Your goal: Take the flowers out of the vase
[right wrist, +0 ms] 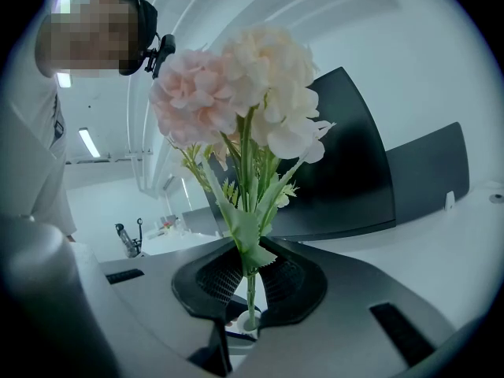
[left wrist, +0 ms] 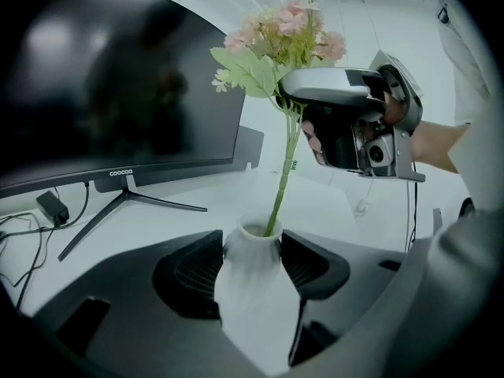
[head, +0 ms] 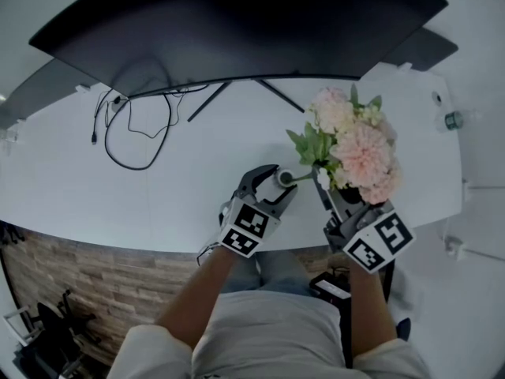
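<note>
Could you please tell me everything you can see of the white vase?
The vase is small, matte white and ceramic-looking, with a rolled rim, a narrow neck and a wider body. It is roughly upright, clamped at the neck by the left tongs. One green flower stem rises from its mouth. Its base is hidden.

White vase (left wrist: 253, 290) lower centre, clamped between fingers (left wrist: 189, 270) of left gripper (left wrist: 252, 250). Green stem (left wrist: 282, 187) rises to pink flowers (left wrist: 283, 34) at top centre. Right gripper (left wrist: 293, 105) grips stem there. Monitor (left wrist: 102, 93) upper left, on surface (left wrist: 197, 187).

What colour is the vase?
White. The vase shows best in the left gripper view, held by the left tool.
</note>
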The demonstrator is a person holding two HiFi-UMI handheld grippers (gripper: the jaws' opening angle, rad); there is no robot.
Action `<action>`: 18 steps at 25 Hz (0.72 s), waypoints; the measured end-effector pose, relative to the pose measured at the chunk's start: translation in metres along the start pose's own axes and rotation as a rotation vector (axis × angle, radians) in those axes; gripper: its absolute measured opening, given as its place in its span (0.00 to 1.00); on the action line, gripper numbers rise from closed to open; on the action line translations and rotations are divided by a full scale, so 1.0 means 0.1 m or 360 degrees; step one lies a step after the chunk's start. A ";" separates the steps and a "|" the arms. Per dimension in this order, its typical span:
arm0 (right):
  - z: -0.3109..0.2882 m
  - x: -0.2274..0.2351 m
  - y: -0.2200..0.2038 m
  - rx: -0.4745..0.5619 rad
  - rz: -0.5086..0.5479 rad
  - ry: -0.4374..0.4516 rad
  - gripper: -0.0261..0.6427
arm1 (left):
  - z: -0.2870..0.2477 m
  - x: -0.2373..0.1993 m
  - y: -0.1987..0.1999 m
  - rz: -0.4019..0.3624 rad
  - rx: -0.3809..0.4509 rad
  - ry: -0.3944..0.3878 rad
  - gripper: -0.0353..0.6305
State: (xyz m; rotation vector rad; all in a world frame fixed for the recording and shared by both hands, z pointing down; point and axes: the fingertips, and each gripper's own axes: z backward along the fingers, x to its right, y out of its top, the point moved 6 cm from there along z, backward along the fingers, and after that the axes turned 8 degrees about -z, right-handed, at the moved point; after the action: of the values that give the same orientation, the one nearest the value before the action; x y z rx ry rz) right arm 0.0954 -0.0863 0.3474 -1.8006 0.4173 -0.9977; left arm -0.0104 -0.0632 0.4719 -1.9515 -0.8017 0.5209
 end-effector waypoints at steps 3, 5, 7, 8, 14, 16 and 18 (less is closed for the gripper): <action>0.05 0.00 0.05 0.0019 -0.0012 0.0004 0.13 | 0.00 0.02 0.02 -0.0004 -0.0005 0.0002 0.41; 0.08 -0.01 0.08 0.0027 -0.0020 0.0006 0.13 | 0.00 0.03 0.04 -0.0005 -0.0007 0.0003 0.41; 0.09 -0.01 0.10 0.0032 -0.0021 0.0003 0.13 | 0.00 0.02 0.03 -0.0006 -0.0009 0.0002 0.41; 0.08 -0.02 0.10 0.0035 -0.0021 0.0002 0.13 | 0.00 0.01 0.02 -0.0006 -0.0010 0.0002 0.41; 0.14 -0.02 0.14 0.0064 -0.0032 0.0004 0.13 | -0.01 0.02 0.02 -0.0008 -0.0018 0.0002 0.41; 0.16 -0.02 0.16 0.0075 -0.0033 0.0004 0.13 | -0.01 0.02 0.03 -0.0010 -0.0019 0.0003 0.41; 0.19 -0.02 0.18 0.0089 -0.0031 0.0006 0.13 | -0.02 0.03 0.04 -0.0016 -0.0020 0.0006 0.41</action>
State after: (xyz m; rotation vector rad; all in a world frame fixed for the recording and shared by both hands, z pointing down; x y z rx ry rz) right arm 0.1116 -0.0817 0.3273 -1.7556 0.3715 -1.0168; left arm -0.0063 -0.0636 0.4691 -1.9587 -0.8138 0.5068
